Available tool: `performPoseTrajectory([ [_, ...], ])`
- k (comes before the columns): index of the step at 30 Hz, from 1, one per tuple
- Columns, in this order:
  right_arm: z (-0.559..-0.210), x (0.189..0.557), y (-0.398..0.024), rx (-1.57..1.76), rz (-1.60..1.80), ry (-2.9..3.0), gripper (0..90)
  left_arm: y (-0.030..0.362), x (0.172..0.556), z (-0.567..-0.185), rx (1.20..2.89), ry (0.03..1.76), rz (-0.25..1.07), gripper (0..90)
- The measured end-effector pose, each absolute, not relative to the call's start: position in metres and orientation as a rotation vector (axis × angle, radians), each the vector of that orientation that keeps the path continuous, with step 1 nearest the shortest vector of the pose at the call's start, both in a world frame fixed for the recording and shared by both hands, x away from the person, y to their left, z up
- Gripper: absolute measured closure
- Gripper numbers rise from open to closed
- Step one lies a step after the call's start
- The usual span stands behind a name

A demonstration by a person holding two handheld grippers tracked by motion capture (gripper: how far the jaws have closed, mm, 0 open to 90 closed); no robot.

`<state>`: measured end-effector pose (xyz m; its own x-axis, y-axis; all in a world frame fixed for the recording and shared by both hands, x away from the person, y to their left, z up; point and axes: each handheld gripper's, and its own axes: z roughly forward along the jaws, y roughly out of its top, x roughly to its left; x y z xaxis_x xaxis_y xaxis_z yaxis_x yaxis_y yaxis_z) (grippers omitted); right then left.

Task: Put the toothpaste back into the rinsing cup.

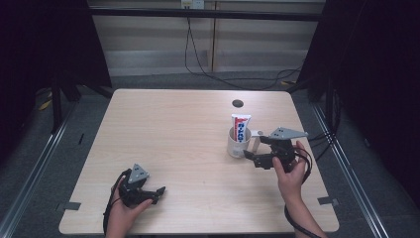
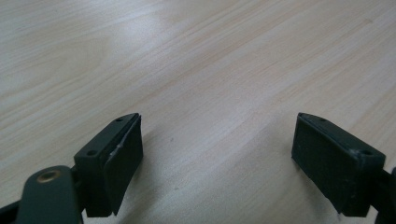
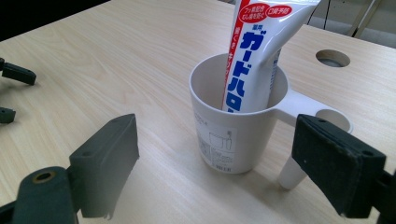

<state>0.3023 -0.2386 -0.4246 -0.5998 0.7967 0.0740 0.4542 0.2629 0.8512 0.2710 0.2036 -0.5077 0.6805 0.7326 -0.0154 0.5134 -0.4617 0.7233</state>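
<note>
Right of centre on the surface (image 1: 188, 134): white mug (image 1: 238, 143), toothpaste tube (image 1: 240, 127) upright inside. Right hand-held gripper (image 1: 251, 154) just beside it, wide open, empty. Left hand-held gripper (image 1: 157, 192) lower left, wide open, empty. Step apparently approach; next, closing on mug or tube.

The high view looks forward and down over the whole counter (image 1: 173, 148). The left gripper view skims bare wood from close up. The right gripper view faces the white mug (image 3: 233, 126) nearby, shared with the high view (image 1: 237, 144).

Left gripper (image 1: 159, 191) and right gripper (image 1: 249, 157), both hand-held, jaws spread wide.
</note>
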Motion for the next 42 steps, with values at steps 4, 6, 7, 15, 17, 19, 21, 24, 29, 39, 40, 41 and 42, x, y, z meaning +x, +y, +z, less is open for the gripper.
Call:
performPoseTrajectory([
  [4, -0.424, 0.299, -0.238, 1.135, 1.288, 2.182, 14.0, 0.204, 0.271, -0.508, 2.167, 0.951, 0.389, 16.3],
  [6, -0.424, 0.298, -0.238, 1.128, 1.29, 2.184, 14.0, 0.204, 0.271, -0.508, 2.167, 0.952, 0.388, 16.3],
  [7, -0.425, 0.297, -0.238, 1.132, 1.291, 2.19, 14.0, 0.204, 0.271, -0.508, 2.167, 0.952, 0.388, 16.3],
  [15, -0.432, 0.29, -0.244, 1.121, 1.3, 2.23, 14.0, 0.204, 0.271, -0.508, 2.165, 0.951, 0.387, 16.3],
  [17, -0.434, 0.288, -0.245, 1.12, 1.29, 2.24, 14.1, 0.204, 0.271, -0.508, 2.167, 0.952, 0.388, 16.3],
  [19, -0.436, 0.286, -0.247, 1.124, 1.288, 2.243, 14.1, 0.204, 0.271, -0.508, 2.166, 0.951, 0.387, 16.3],
  [21, -0.437, 0.283, -0.249, 1.121, 1.288, 2.25, 14.1, 0.204, 0.271, -0.508, 2.165, 0.951, 0.387, 16.3],
  [24, -0.438, 0.281, -0.25, 1.12, 1.287, 2.257, 14.1, 0.204, 0.271, -0.508, 2.167, 0.953, 0.388, 16.3],
  [29, -0.442, 0.279, -0.253, 1.117, 1.282, 2.277, 14.1, 0.204, 0.271, -0.508, 2.166, 0.952, 0.388, 16.3],
  [39, -0.452, 0.272, -0.262, 1.133, 1.29, 2.284, 14.1, 0.204, 0.271, -0.508, 2.162, 0.955, 0.388, 16.3],
  [40, -0.454, 0.271, -0.263, 1.135, 1.289, 2.29, 14.3, 0.204, 0.271, -0.508, 2.166, 0.952, 0.388, 16.3],
  [41, -0.454, 0.271, -0.263, 1.135, 1.289, 2.29, 14.3, 0.204, 0.271, -0.508, 2.166, 0.952, 0.388, 16.3],
  [42, -0.455, 0.269, -0.265, 1.138, 1.3, 2.294, 14.1, 0.204, 0.271, -0.508, 2.166, 0.953, 0.387, 16.3],
])
